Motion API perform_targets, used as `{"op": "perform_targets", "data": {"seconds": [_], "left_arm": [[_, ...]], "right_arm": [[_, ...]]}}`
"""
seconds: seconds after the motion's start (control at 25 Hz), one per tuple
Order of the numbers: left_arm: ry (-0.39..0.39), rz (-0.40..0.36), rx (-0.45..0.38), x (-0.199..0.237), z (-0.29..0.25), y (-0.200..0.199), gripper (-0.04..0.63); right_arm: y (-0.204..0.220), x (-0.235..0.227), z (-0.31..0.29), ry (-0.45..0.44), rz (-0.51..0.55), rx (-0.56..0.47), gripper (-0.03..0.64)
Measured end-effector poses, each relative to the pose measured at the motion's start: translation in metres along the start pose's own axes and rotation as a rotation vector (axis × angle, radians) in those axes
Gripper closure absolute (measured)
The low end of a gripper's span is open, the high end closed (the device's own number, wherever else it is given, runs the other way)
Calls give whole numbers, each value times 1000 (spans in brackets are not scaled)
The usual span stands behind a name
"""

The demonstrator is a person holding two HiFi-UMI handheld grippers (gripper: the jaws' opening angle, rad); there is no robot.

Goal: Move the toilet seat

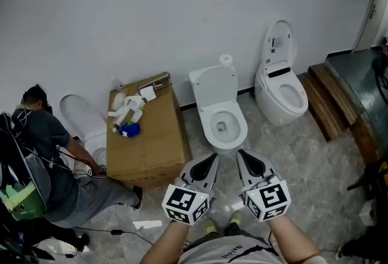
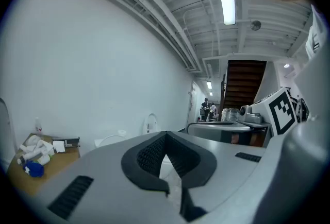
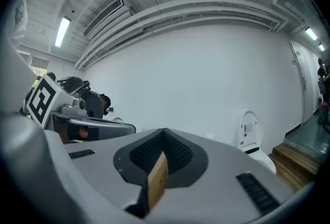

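Note:
A white toilet (image 1: pixel 233 135) stands in the middle by the wall, with its lid (image 1: pixel 213 88) raised and the seat ring lying round the bowl. My left gripper (image 1: pixel 212 157) and right gripper (image 1: pixel 242 153) hover side by side just in front of the bowl, near level, touching nothing. Both have their jaws together. In the left gripper view the left gripper (image 2: pixel 166 134) has its tips meeting, with the white bowl showing through the slit below. In the right gripper view the right gripper (image 3: pixel 164 131) is shut too, and brown cardboard shows in its slit.
A cardboard box (image 1: pixel 151 147) with bottles and tools on it stands left of the toilet. A person (image 1: pixel 42 153) crouches at far left beside another toilet (image 1: pixel 82 120). A smart toilet (image 1: pixel 282 90) with raised lid stands on the right, by wooden steps (image 1: pixel 327 102).

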State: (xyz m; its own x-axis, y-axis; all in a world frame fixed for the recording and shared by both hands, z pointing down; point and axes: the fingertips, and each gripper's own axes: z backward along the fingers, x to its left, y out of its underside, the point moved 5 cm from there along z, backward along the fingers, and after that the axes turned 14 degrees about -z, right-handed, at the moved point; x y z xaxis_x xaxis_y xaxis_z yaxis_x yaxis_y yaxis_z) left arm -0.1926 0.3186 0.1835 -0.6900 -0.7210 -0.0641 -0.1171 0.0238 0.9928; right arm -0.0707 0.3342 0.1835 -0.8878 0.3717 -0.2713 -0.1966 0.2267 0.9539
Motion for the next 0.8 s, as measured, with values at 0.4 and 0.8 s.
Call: {"op": "perform_targets", "data": {"seconds": [0.4, 0.8], "left_arm": [[-26, -14, -31, 10, -10, -14, 586], [-53, -13, -35, -7, -23, -15, 586]], "right_arm": [[-19, -11, -2, -50, -74, -90, 604], [-21, -32, 11, -74, -67, -101, 604]]}}
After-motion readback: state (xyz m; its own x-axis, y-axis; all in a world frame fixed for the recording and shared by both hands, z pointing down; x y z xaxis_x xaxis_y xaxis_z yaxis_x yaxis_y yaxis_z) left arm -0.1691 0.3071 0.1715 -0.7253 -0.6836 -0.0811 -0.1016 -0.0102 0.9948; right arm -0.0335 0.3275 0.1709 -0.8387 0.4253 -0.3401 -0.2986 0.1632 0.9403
